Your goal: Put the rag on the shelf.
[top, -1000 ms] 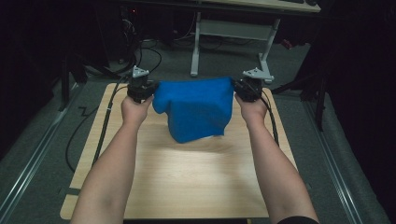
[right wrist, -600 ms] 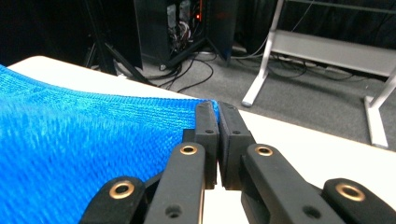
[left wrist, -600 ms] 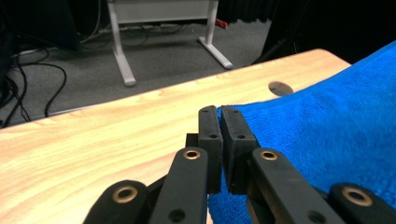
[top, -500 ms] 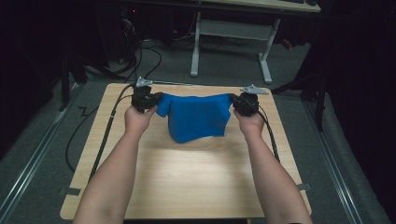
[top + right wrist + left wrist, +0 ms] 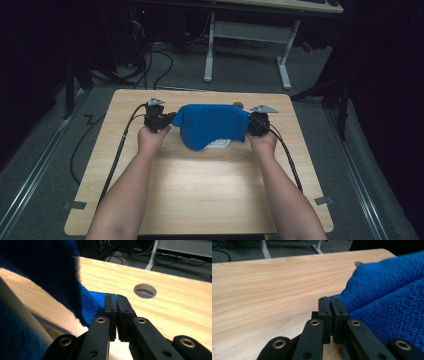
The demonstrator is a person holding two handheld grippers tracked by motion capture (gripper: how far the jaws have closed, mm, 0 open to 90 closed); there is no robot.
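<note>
Step in hand, by the look of it: spreading or laying a blue terry towel (image 5: 212,125) down over something on the wooden table (image 5: 200,190), each top corner held by a handheld gripper. Left gripper (image 5: 159,120) has its jaws pressed together on the towel's left corner; in the left gripper view the pads meet with blue pile (image 5: 387,297) pinched at the tips and running off to the right. Right gripper (image 5: 258,125) likewise clamped tight on the right corner; in the right gripper view a tuft of blue (image 5: 96,302) sits just left of the closed tips, and a dark out-of-focus fold of the same cloth hangs close to the lens. Towel spans between the two grippers at the far middle of the table, its lower edge sagging toward the near side and draped over a pale flat object (image 5: 218,144) that pokes out beneath it; what that object is cannot be told. A round cable hole (image 5: 145,291) lies in the tabletop just beyond the right gripper. To do this well: keep both grips firm, hold the top edge taut and level, lower both hands together so the cloth settles flat without bunching, and release only once the corners rest on the wood.
</note>
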